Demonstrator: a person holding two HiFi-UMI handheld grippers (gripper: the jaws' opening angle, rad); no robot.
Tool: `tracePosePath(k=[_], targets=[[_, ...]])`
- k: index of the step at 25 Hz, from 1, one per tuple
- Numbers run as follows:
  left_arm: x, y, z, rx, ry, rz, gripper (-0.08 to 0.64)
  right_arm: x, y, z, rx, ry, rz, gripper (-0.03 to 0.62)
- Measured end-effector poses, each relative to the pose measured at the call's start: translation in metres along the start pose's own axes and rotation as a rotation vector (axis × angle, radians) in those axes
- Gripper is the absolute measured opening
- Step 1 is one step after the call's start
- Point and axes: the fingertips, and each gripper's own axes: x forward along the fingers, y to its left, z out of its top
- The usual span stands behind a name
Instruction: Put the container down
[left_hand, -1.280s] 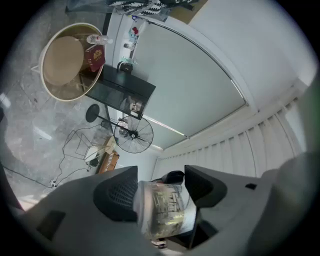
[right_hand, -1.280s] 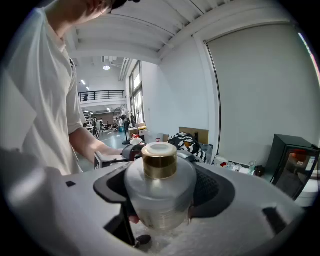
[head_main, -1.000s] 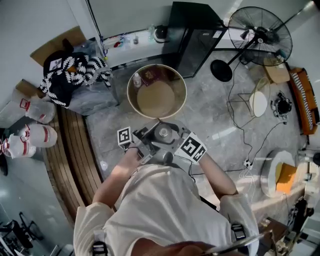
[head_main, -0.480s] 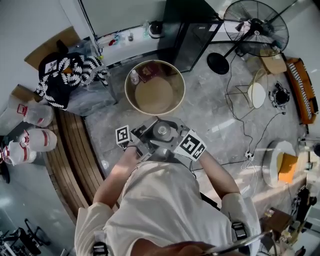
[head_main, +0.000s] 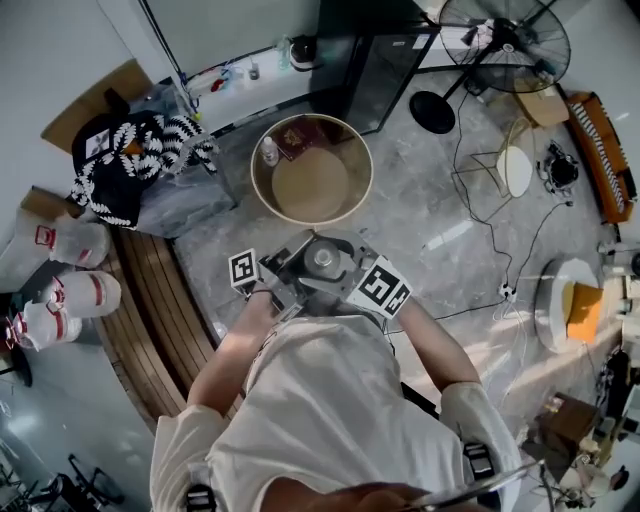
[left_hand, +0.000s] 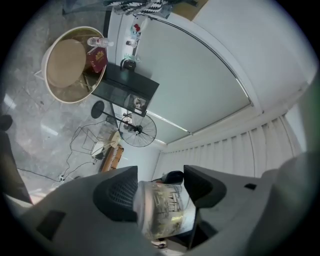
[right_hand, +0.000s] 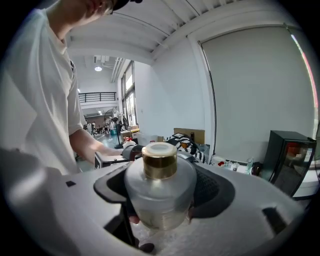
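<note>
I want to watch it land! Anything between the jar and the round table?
Nothing visible. The jar, in the left tongs and right tongs, hangs near the round table; a small bottle and red booklet sit on its far side.

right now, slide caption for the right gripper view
Frosted container with a gold cap, clamped in the right gripper.

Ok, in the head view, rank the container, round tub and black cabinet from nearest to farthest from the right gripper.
1. Container: clamped in the right gripper, in front of the person.
2. Round tub: on the floor just ahead of the grippers.
3. Black cabinet: beyond the tub, against the wall.
</note>
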Motion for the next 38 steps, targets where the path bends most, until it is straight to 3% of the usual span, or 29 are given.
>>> tracePosePath(k=[18, 38], targets=[[0.007, 0.001, 0.040, -0.013, -0.010, 0.034, 0.275, 0.026, -0.033, 0.000, 0.035, 0.009, 0.006, 0.341], [0.103, 0.014, 0.146, 0.008, -0.094, 0.048, 0.273, 0.039, -0.173, -0.002, 0.027, 0.024, 0.111, 0.341]])
